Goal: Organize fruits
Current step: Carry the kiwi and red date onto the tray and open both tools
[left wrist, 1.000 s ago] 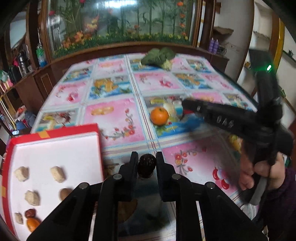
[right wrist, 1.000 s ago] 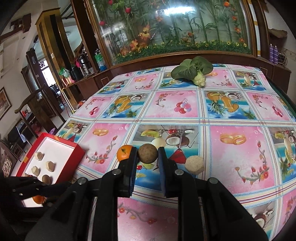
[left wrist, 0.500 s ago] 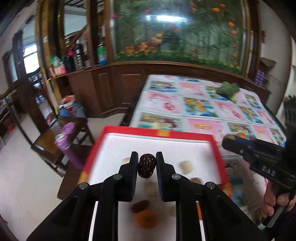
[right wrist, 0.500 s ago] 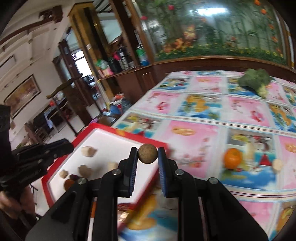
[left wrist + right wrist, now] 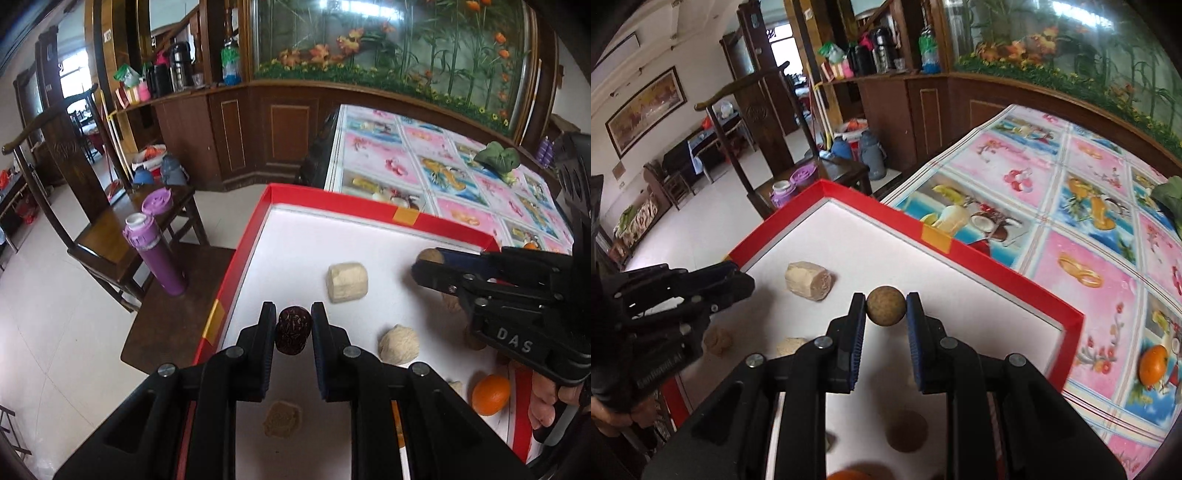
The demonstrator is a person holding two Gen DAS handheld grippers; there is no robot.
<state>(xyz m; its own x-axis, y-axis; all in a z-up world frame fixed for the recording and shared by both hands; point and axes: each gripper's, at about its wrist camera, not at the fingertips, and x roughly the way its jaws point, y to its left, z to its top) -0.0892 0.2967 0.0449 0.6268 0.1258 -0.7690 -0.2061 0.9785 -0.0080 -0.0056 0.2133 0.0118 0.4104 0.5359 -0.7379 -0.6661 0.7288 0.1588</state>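
My left gripper (image 5: pixel 293 325) is shut on a dark red wrinkled date (image 5: pixel 293 330) and holds it above the near left part of the red-rimmed white tray (image 5: pixel 373 208). My right gripper (image 5: pixel 885 308) is shut on a round brown fruit (image 5: pixel 886 305) above the tray (image 5: pixel 997 271) and also shows in the left wrist view (image 5: pixel 424 264). Several pale lumps (image 5: pixel 347 282) and a small orange (image 5: pixel 490 393) lie in the tray. Another orange (image 5: pixel 1152 363) lies on the tablecloth.
The tray sits at the left end of a table with a fruit-print cloth (image 5: pixel 1082 192). A green leafy vegetable (image 5: pixel 496 158) lies far back on it. Beside the table stands a wooden chair (image 5: pixel 122 236) with a purple bottle (image 5: pixel 155 254). Wooden cabinets line the back.
Both grippers have moved left from over the tablecloth to above the tray, each still holding its fruit. The left one has come nearer the tray's left rim.
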